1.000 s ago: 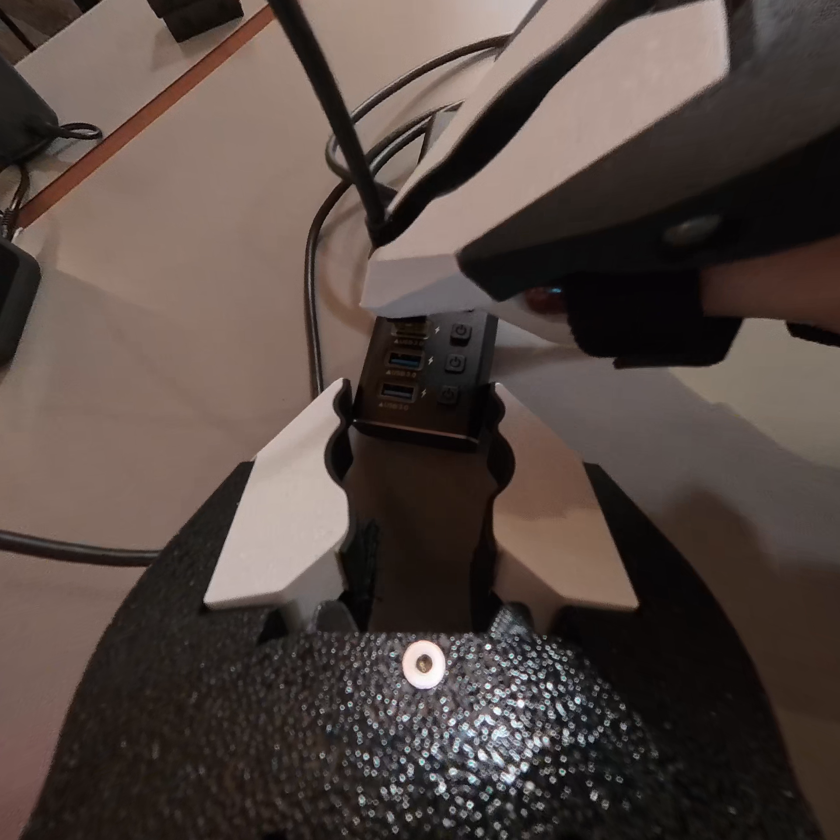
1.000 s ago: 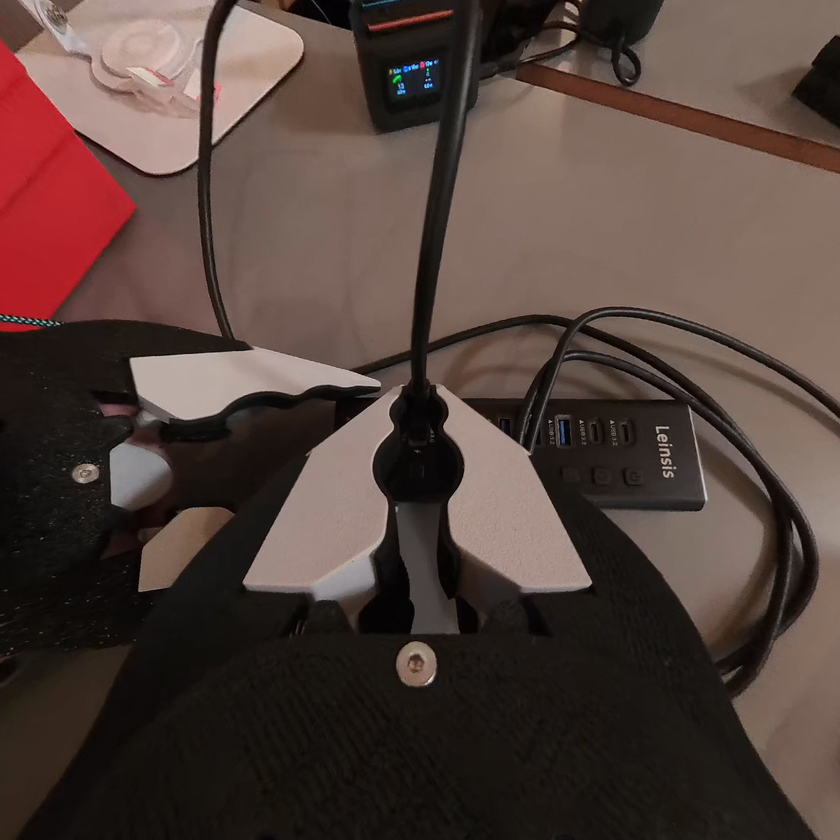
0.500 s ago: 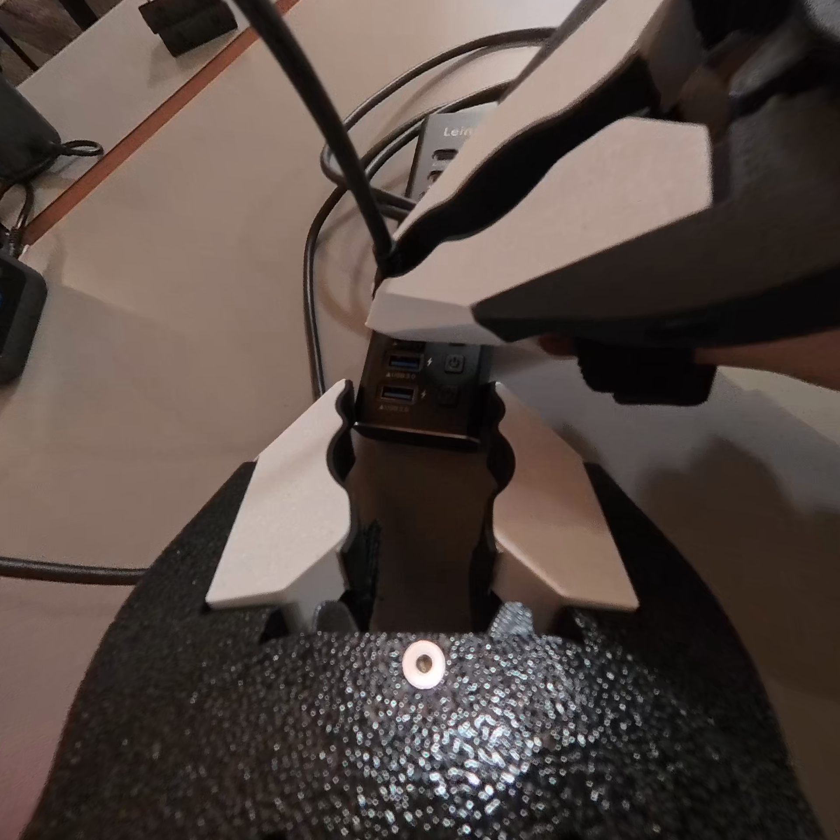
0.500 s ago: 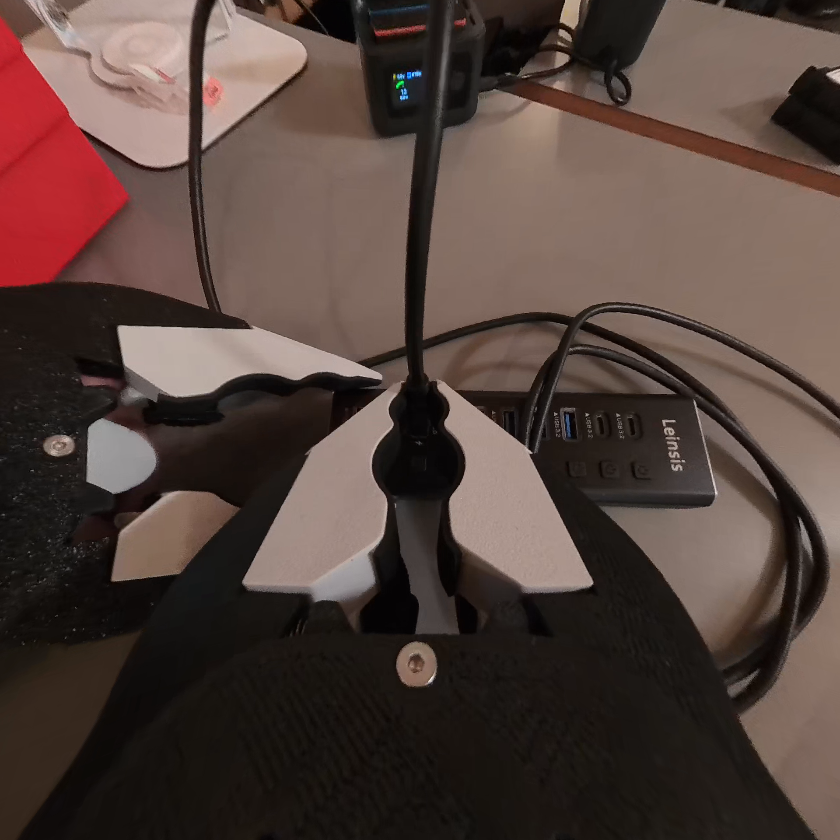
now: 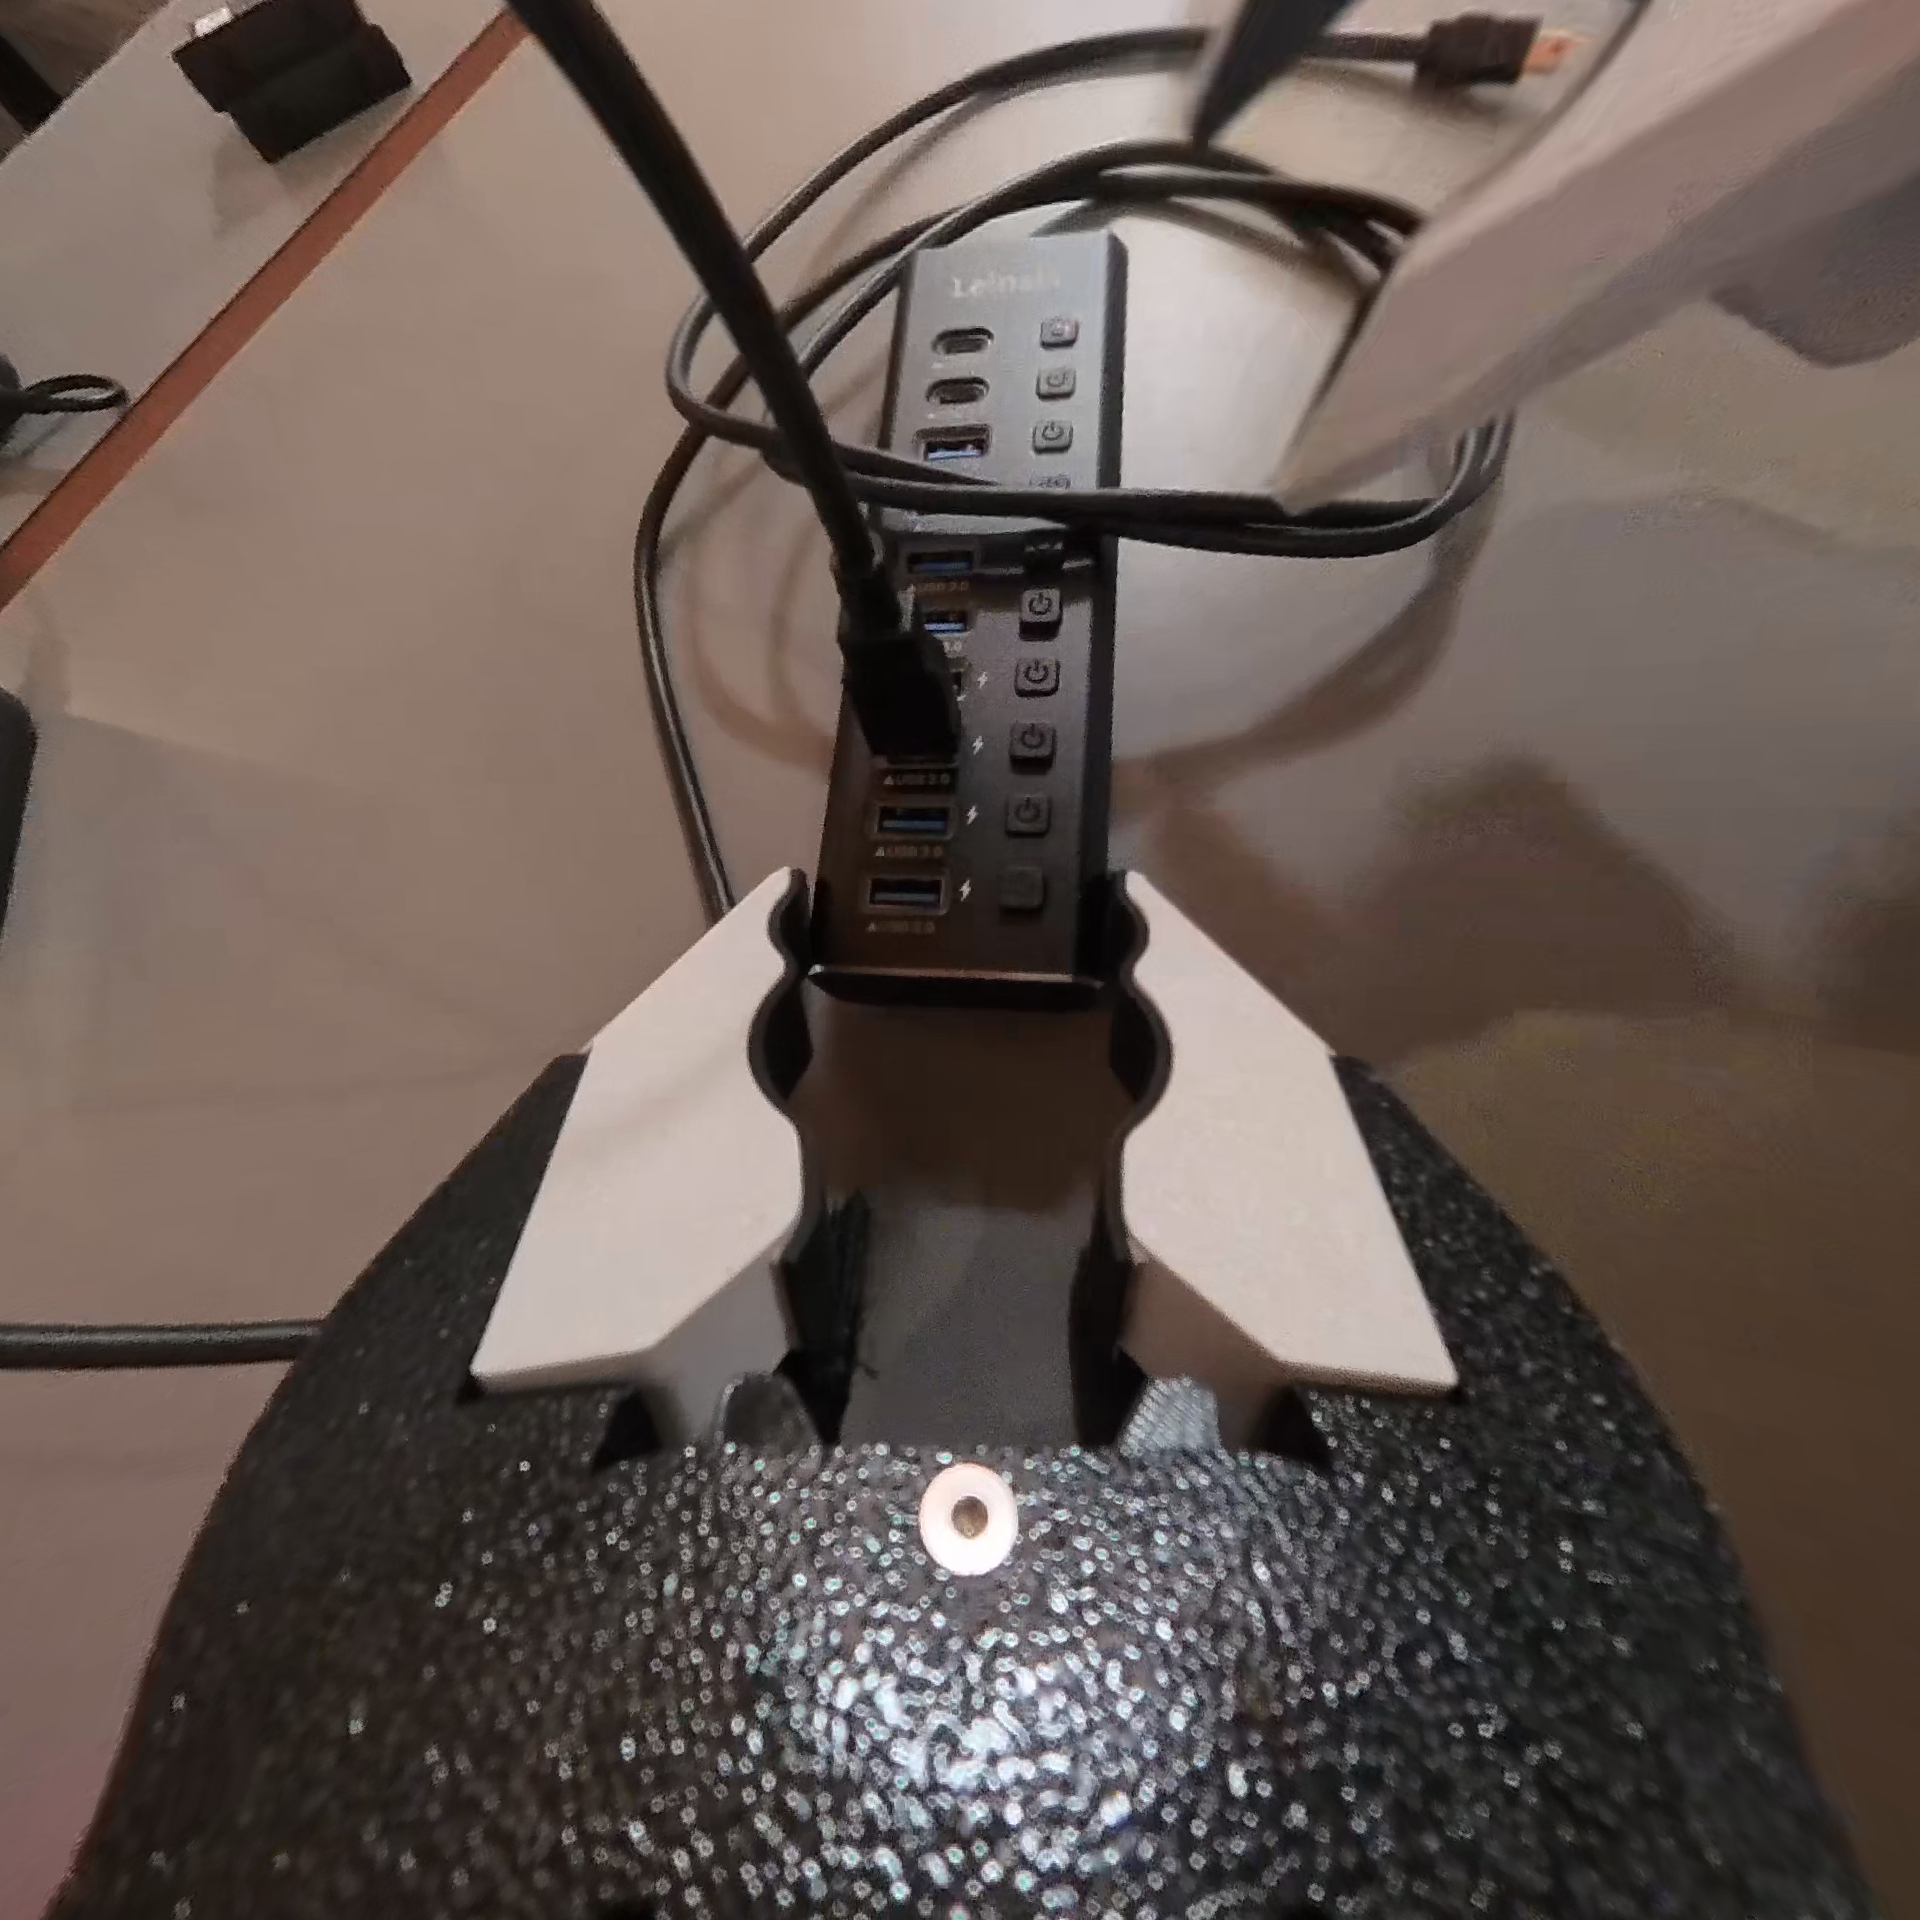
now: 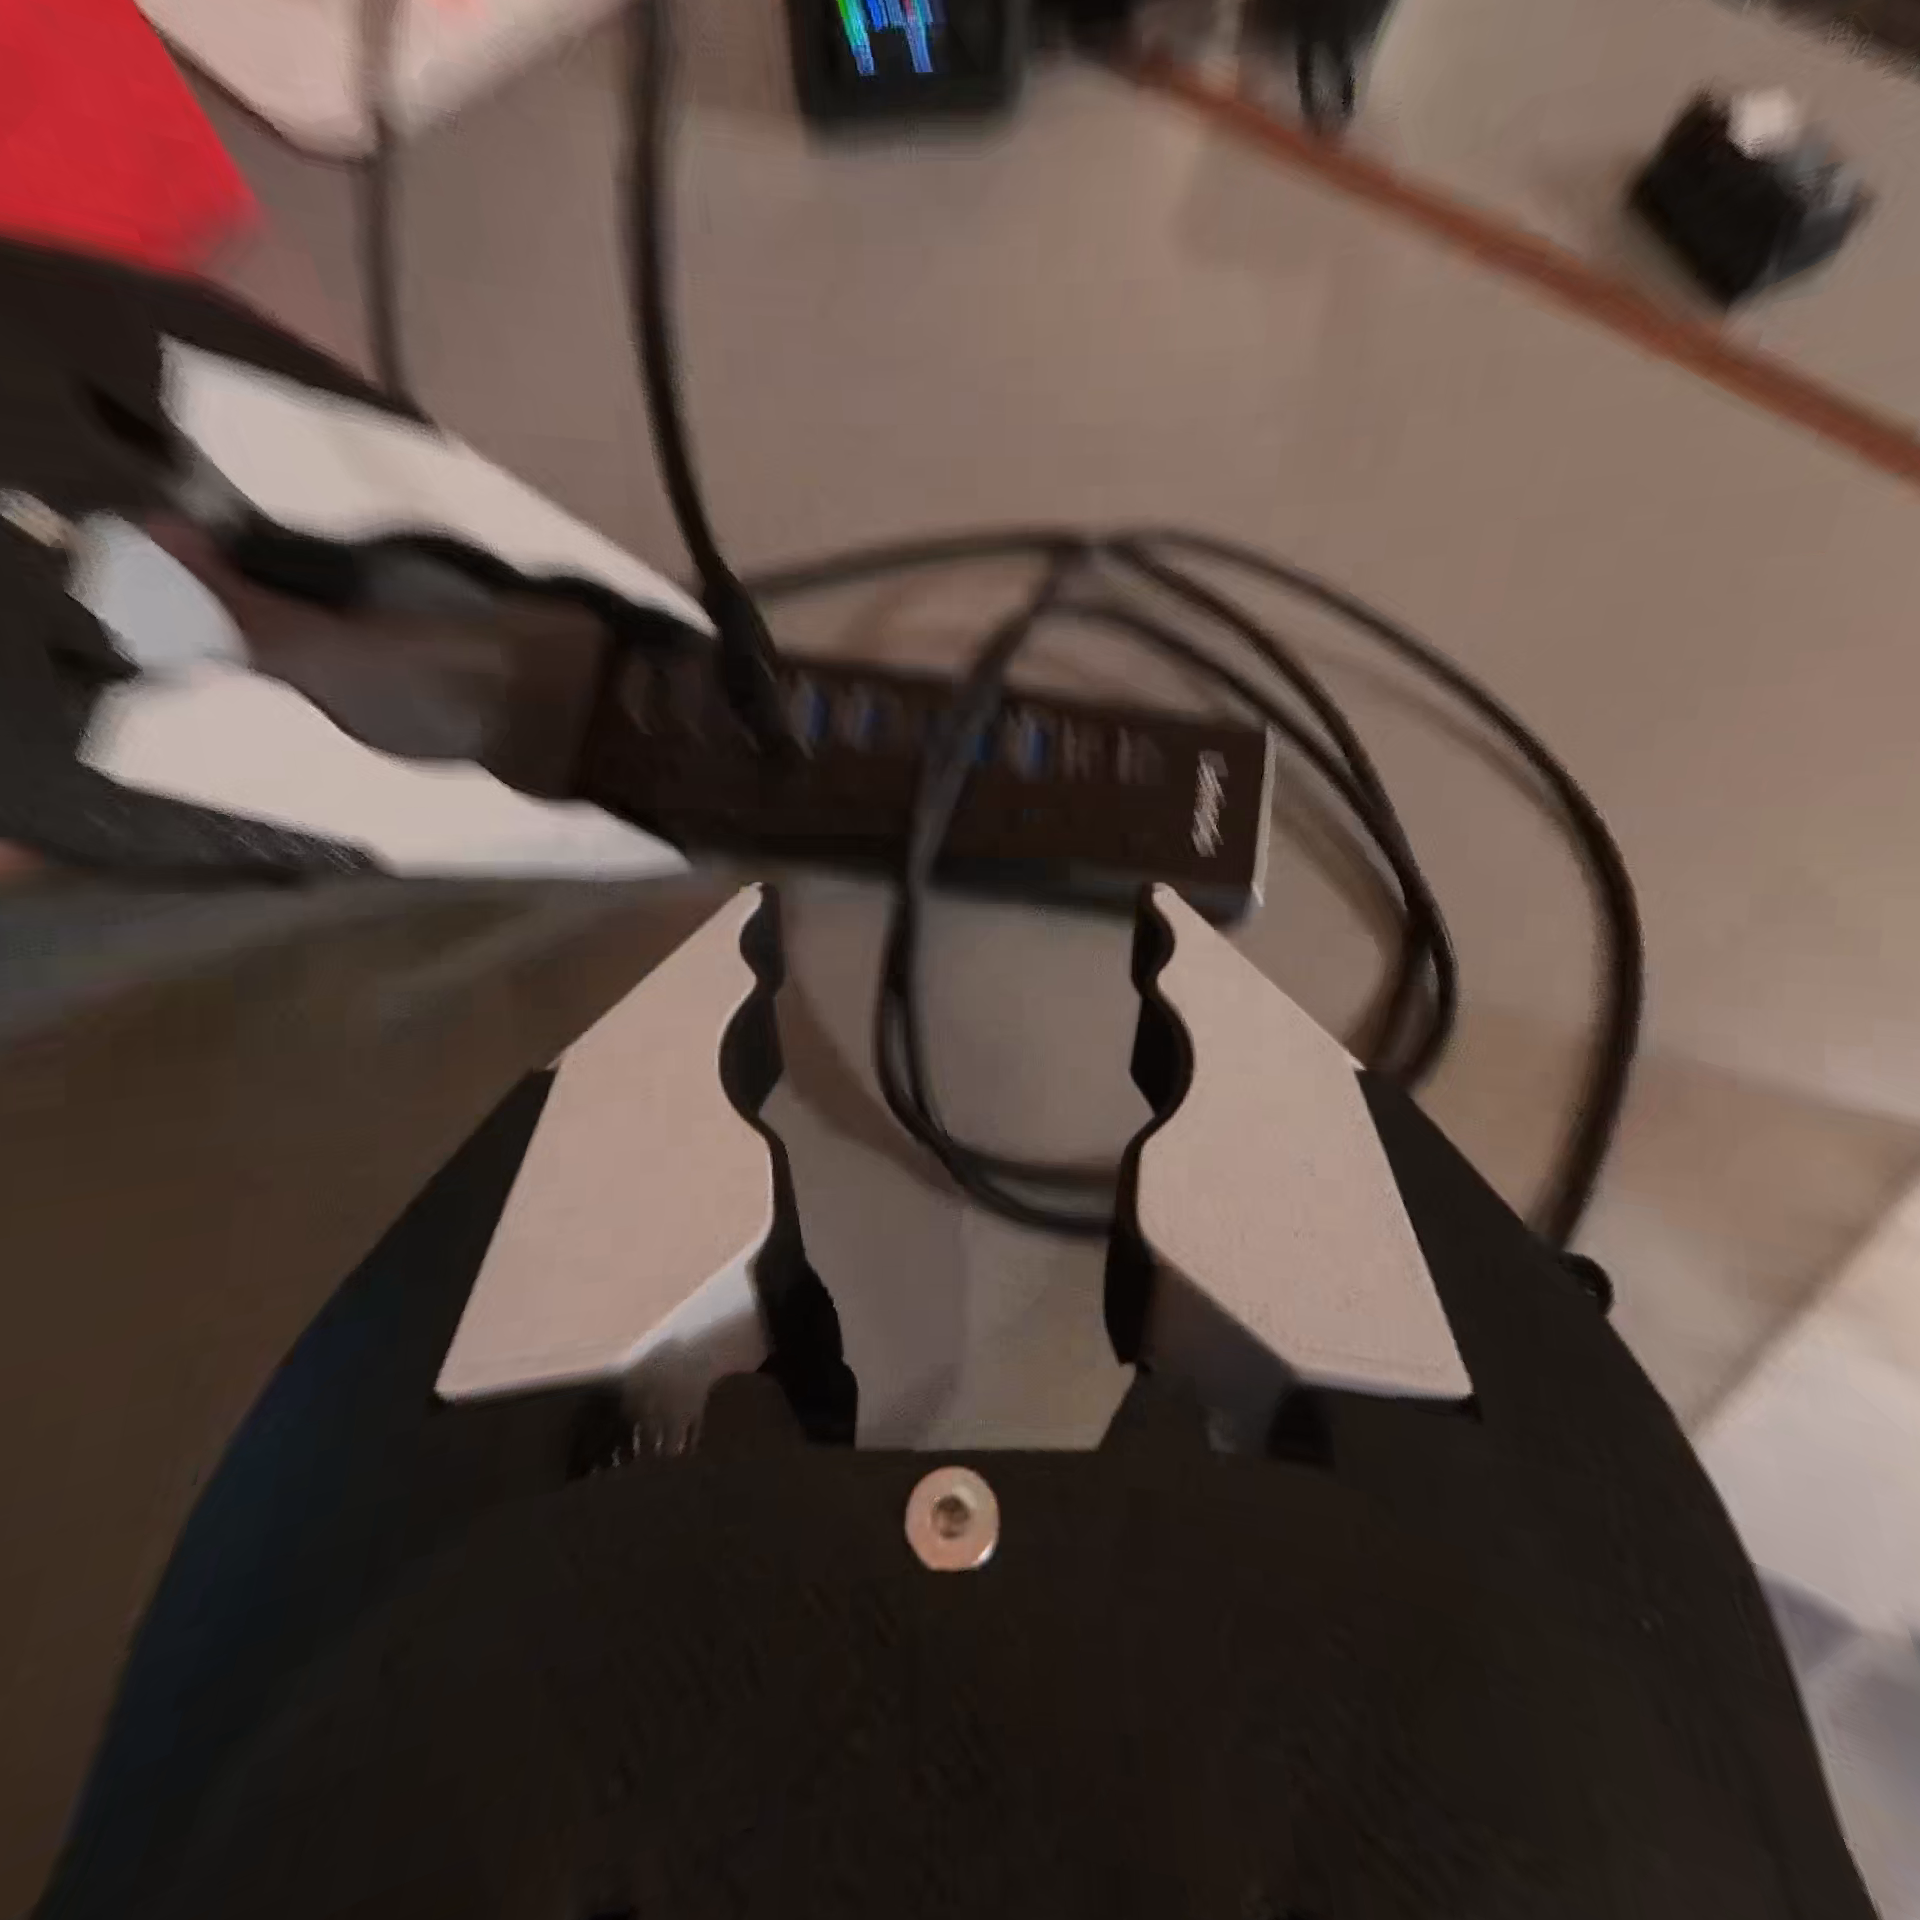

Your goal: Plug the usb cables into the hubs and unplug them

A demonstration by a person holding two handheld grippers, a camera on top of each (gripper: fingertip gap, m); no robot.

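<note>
A long black USB hub (image 5: 987, 665) lies on the grey table. My left gripper (image 5: 956, 914) is shut on its near end. A black USB plug (image 5: 899, 696) with a thick cable (image 5: 707, 239) stands in one of the hub's ports. My right gripper (image 6: 956, 914) is open and empty, pulled back from the hub (image 6: 935, 769), which shows blurred in the right wrist view with the plug (image 6: 758, 665) in it. A blurred finger of the right gripper (image 5: 1621, 239) crosses the top right of the left wrist view. The left gripper (image 6: 520, 717) shows at the left of the right wrist view.
Several thin black cables (image 5: 1195, 509) loop over and around the hub. A loose plug (image 5: 1475, 47) lies at the far right. A small device with a lit screen (image 6: 894, 52), a red object (image 6: 94, 114) and a small black block (image 5: 281, 73) sit farther back. Measured from the fingertips, the loose plug (image 5: 1475, 47) is 15 cm or so from the right gripper and 25 cm from the left.
My right gripper has let go of the USB plug, opened and pulled back and away from the hub. The plug stays in the port. My left gripper still holds the hub's end.
</note>
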